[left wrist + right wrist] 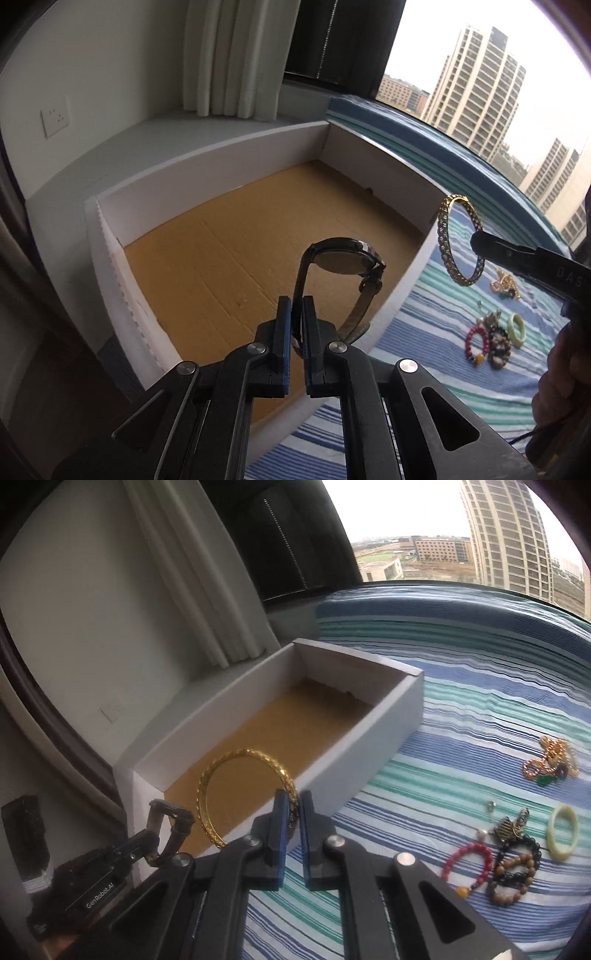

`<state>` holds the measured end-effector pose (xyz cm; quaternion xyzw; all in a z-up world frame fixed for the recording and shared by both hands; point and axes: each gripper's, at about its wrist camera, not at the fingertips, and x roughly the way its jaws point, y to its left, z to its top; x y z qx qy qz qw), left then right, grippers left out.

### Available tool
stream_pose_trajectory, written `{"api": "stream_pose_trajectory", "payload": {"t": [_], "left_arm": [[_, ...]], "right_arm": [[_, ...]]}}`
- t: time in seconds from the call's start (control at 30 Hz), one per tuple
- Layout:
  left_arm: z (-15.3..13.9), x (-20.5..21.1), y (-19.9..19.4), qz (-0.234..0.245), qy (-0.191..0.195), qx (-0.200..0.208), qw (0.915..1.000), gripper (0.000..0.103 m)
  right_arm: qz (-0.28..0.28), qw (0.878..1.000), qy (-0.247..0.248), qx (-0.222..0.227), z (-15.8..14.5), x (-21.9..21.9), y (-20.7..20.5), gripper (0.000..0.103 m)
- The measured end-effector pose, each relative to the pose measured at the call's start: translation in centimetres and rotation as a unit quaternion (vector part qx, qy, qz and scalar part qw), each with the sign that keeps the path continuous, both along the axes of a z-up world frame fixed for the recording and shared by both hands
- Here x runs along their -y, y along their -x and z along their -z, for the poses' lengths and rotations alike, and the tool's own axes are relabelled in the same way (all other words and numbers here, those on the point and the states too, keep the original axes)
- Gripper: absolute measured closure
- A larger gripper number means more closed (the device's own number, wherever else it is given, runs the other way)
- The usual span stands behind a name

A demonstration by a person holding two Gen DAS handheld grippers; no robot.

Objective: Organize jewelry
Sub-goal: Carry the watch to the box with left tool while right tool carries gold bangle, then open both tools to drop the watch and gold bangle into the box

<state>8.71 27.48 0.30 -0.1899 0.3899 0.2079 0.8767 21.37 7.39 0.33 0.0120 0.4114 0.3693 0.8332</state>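
**Two pieces in the air, the box bare**

Striped bedding (pixel 461 709) in blue, teal and white runs below a high-rise window, and a shallow white cardboard box (pixel 373 734) with a bare brown corrugated floor sits on it by the wall.

I judge the sorting barely begun: nothing lies in the box. My left claw (pixel 296 306) is clamped on the thin dark strap of a wristwatch (pixel 345 260), its round case tipped over the box floor. My right claw (pixel 292 805) is pinched shut on a rigid gold bangle (pixel 236 794) with a braided, chain-like surface, hanging just above the box's near end.

Everything else is left out on the bedding: a tangled gold chain (pixel 550 762), a smooth pale green ring-shaped bangle (pixel 563 830), a red bead bracelet (pixel 467 860), and dark and wooden bead bracelets (pixel 517 867) heaped together.
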Motion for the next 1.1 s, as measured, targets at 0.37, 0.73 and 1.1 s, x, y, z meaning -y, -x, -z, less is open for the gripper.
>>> {"api": "stream_pose_trajectory", "payload": {"t": [0.37, 0.73, 1.1], "left_arm": [[3.6, -2.9, -1.0, -0.032, 0.003, -0.057, 0.9979, 0.071], [0.8, -1.6, -0.8, -0.04, -0.104, 0.006, 0.9938, 0.007], [2.9, 1.3, -2.8, -0.012, -0.188, -0.058, 0.9804, 0.007]], "right_arm": [[-0.034, 0.996, 0.083, -0.02, 7.2, -12.8, -3.2, 0.09], [-0.004, 0.998, 0.037, 0.048, 3.5, -5.3, 1.4, 0.04], [0.133, 0.974, 0.155, 0.102, 8.4, 13.6, 9.7, 0.028]]}}
